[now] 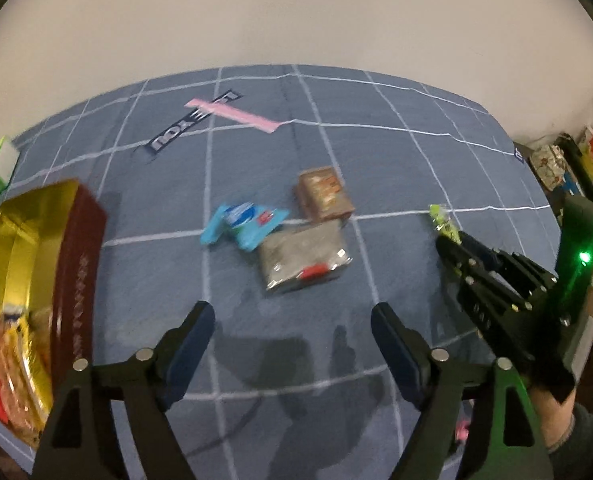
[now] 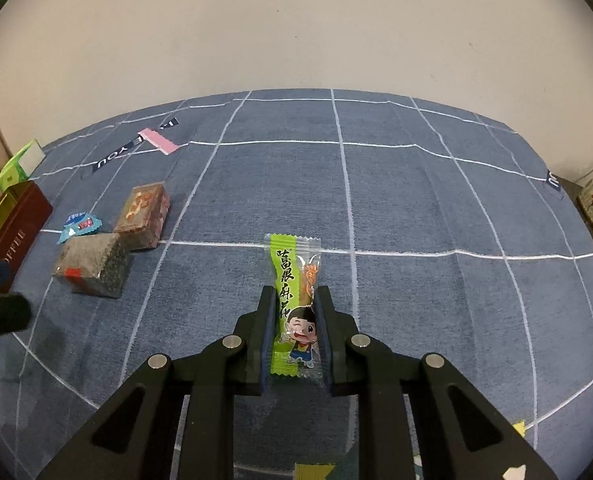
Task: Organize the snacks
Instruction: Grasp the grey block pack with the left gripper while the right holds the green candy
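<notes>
Your right gripper (image 2: 295,300) pinches only the near half of the green packet (image 2: 292,280), your left gripper (image 1: 292,320) spread wide; a fast swing toward the far-left tin (image 2: 14,216) could slip it free.

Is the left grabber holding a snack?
No, the left gripper is open with nothing between its fingers, hovering over the blue cloth.

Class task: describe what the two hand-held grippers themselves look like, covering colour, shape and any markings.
Both are matte black, with angular triangular cut-outs and round silver pins at the joints. The left gripper and right gripper have dark blue finger pads. A green light glows on the right one's body. A dark sleeve shows at the wrist.
</notes>
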Action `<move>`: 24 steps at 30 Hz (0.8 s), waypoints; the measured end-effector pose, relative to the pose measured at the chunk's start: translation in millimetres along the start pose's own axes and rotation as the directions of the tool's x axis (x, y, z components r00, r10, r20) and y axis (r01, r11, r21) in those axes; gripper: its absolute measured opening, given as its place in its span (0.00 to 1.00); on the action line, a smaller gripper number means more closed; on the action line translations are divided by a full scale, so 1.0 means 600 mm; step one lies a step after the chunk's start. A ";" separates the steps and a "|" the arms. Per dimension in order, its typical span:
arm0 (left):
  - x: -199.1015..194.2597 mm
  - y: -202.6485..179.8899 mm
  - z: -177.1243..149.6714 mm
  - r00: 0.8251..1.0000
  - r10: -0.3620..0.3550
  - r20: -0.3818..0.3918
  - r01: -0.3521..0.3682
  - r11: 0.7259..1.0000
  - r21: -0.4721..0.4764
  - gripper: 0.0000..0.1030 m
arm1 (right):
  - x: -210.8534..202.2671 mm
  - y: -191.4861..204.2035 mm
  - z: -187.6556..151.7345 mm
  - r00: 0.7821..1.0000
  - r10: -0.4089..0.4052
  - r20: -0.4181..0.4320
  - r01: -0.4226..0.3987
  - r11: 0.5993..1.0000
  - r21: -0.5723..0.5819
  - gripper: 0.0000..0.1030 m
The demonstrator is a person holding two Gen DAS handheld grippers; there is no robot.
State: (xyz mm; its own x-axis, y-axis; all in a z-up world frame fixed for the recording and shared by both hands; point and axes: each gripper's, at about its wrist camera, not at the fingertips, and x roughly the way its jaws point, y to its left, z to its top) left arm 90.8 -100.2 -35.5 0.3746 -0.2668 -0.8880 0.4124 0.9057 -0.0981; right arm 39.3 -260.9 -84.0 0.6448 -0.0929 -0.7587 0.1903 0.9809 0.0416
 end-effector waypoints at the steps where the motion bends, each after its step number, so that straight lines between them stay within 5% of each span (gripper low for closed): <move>1: 0.005 -0.008 0.004 1.000 0.004 0.015 -0.004 1.000 0.003 0.80 | 0.000 -0.002 0.000 1.000 0.008 0.001 -0.008 1.000 0.006 0.17; 24: 0.087 0.006 0.047 0.992 0.107 -0.061 -0.115 0.980 -0.163 0.80 | -0.002 -0.012 -0.003 0.999 0.041 0.004 -0.042 0.999 0.035 0.18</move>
State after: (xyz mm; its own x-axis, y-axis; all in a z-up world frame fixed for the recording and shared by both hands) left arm 135.3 -119.8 -69.3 0.3651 -0.1481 -0.9191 0.2253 0.9720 -0.0672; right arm 36.0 -267.8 -84.6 0.6550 -0.0528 -0.7537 0.1888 0.9774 0.0956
